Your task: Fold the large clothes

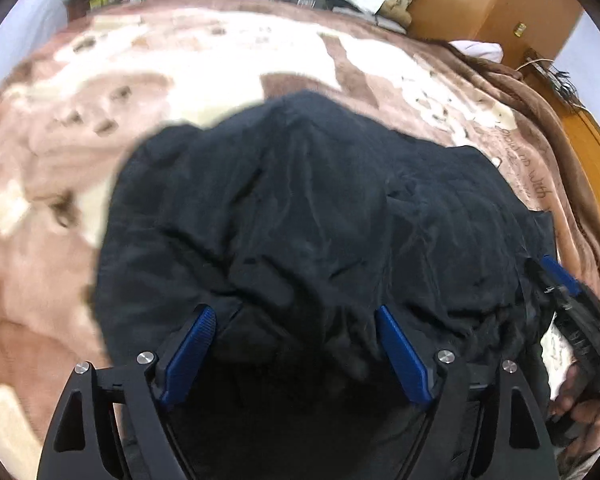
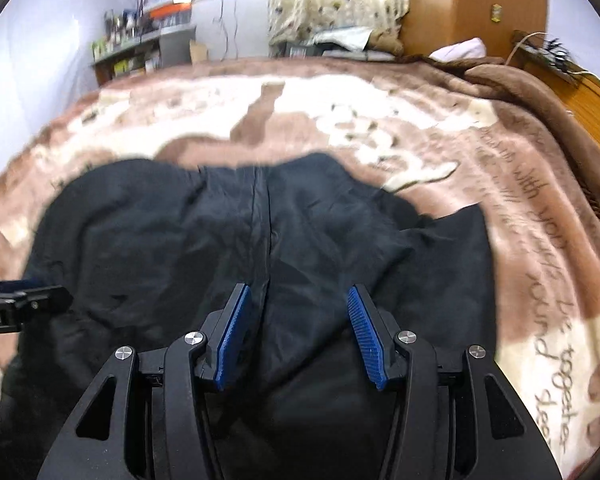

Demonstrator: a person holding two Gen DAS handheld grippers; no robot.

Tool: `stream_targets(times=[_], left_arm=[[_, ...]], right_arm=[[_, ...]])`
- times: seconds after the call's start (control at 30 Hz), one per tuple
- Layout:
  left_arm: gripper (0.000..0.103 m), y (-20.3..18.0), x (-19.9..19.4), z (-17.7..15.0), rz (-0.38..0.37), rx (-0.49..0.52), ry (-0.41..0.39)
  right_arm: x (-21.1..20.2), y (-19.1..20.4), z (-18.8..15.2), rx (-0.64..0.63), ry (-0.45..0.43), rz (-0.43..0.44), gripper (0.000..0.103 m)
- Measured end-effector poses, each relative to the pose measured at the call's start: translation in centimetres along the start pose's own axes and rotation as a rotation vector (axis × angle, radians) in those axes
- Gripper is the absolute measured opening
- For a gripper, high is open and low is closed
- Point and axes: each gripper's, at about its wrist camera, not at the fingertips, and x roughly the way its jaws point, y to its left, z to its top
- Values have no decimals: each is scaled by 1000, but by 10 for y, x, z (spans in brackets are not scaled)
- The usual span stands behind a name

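Observation:
A large black garment (image 1: 300,200) lies crumpled on a brown and cream blanket (image 1: 140,80) that covers a bed. In the right wrist view the garment (image 2: 220,232) shows a seam running down its middle. My left gripper (image 1: 295,312) hovers over the garment's near part, its blue pads wide apart and gripping nothing. My right gripper (image 2: 298,290) is also open, its pads standing either side of the seam with the cloth below them. Each gripper shows in the other's view: the right gripper (image 1: 568,280) at the right edge, the left gripper (image 2: 24,296) at the left edge.
The blanket (image 2: 340,100) carries dark lettering along its right side. A wooden wardrobe (image 1: 480,8) and a white pillow (image 2: 460,46) are at the far right, a cluttered shelf (image 2: 140,48) at the far left. A hand (image 1: 580,408) holds the right gripper.

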Motion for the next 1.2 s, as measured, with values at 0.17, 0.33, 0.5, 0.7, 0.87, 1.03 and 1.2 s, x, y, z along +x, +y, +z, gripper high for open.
stream_targets(times=[0.17, 0.33, 0.5, 0.7, 0.87, 1.03, 1.2], left_arm=[[82, -5, -48, -23, -24, 53, -15], [82, 4, -99, -54, -24, 28, -41], [83, 24, -144, -93, -36, 4, -51], [86, 52, -192, -144, -14, -40, -80], [87, 75, -205, -189, -21, -84, -60], [87, 84, -192, -234, -35, -80, -10], [87, 99, -169, -272, -45, -146, 50]], right_arm=[[-54, -1, -4, -24, -41, 15, 51], [-117, -7, -22, -4, -88, 76, 51], [-175, -20, -46, 28, -124, 81, 51], [-231, -33, -76, 20, -151, 52, 51], [-256, -46, -112, 60, -143, 44, 54], [-260, -60, -162, 78, -91, 18, 62], [-248, -77, -213, 119, -29, -29, 66]])
